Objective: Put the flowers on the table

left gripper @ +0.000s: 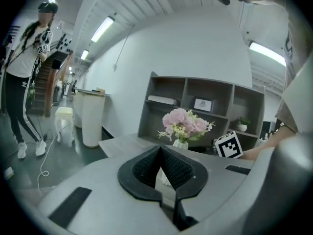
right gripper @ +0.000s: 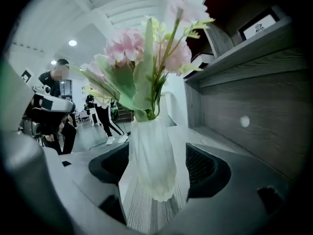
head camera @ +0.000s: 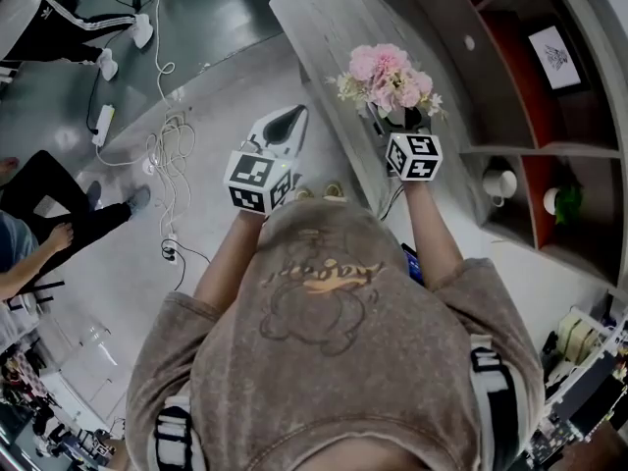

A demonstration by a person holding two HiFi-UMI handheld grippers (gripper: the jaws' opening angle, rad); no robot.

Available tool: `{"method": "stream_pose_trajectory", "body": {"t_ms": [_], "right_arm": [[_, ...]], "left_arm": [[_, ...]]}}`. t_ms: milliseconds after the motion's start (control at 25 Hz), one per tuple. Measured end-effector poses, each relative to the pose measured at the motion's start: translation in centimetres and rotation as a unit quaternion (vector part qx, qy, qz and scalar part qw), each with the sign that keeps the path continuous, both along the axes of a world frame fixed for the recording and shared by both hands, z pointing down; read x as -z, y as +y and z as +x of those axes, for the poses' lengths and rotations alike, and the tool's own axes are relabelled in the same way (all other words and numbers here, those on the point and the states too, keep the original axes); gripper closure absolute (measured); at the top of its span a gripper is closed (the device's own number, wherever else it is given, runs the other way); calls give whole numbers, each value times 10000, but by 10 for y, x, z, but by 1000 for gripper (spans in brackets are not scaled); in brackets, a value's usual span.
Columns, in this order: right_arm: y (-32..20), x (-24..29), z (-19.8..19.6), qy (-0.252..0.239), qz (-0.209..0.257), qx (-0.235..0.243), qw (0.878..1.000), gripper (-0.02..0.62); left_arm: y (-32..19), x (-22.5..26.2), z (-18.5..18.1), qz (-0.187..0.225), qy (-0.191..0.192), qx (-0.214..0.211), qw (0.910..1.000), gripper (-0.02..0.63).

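Observation:
A bunch of pink flowers (head camera: pixel 388 75) stands in a white vase (right gripper: pixel 154 155). My right gripper (right gripper: pixel 156 166) is shut on the vase, one pad on each side, and holds it upright just above the grey wooden table (head camera: pixel 324 37). The vase's bottom hangs a little clear of the tabletop (right gripper: pixel 146 214). In the head view the right gripper (head camera: pixel 399 122) is over the table's near end, and the vase is mostly hidden under the blooms. My left gripper (head camera: pixel 289 121) hovers over the floor left of the table, shut on nothing. From the left gripper (left gripper: pixel 159 151), the flowers (left gripper: pixel 186 124) show ahead.
A grey shelf unit (head camera: pixel 530 96) runs along the table's right side, holding a white mug (head camera: pixel 498 183) and a framed picture (head camera: pixel 555 55). Cables (head camera: pixel 172 145) lie on the floor to the left. A seated person (head camera: pixel 39 224) is at far left; another person (left gripper: pixel 29 58) stands farther off.

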State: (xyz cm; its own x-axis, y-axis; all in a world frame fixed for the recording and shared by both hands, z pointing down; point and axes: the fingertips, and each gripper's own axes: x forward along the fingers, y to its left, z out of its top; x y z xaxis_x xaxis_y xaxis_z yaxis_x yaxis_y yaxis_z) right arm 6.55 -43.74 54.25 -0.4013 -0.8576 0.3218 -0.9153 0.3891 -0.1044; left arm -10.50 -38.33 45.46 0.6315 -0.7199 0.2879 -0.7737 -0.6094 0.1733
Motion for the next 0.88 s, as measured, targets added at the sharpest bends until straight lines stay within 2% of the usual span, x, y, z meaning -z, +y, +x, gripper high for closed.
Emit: {"method": "stream_pose_trajectory", "body": {"t_ms": [480, 720, 880], "right_arm": [[47, 40, 22, -112, 150, -420, 9989, 250], [83, 63, 34, -290, 135, -377, 9988, 252], [106, 90, 41, -497, 351, -459, 9971, 297]], "left_arm": [[1, 4, 36, 11, 154, -708, 9974, 589], [3, 16, 56, 145, 279, -951, 9950, 589], [6, 24, 62, 228, 354, -981, 9943, 589]]}}
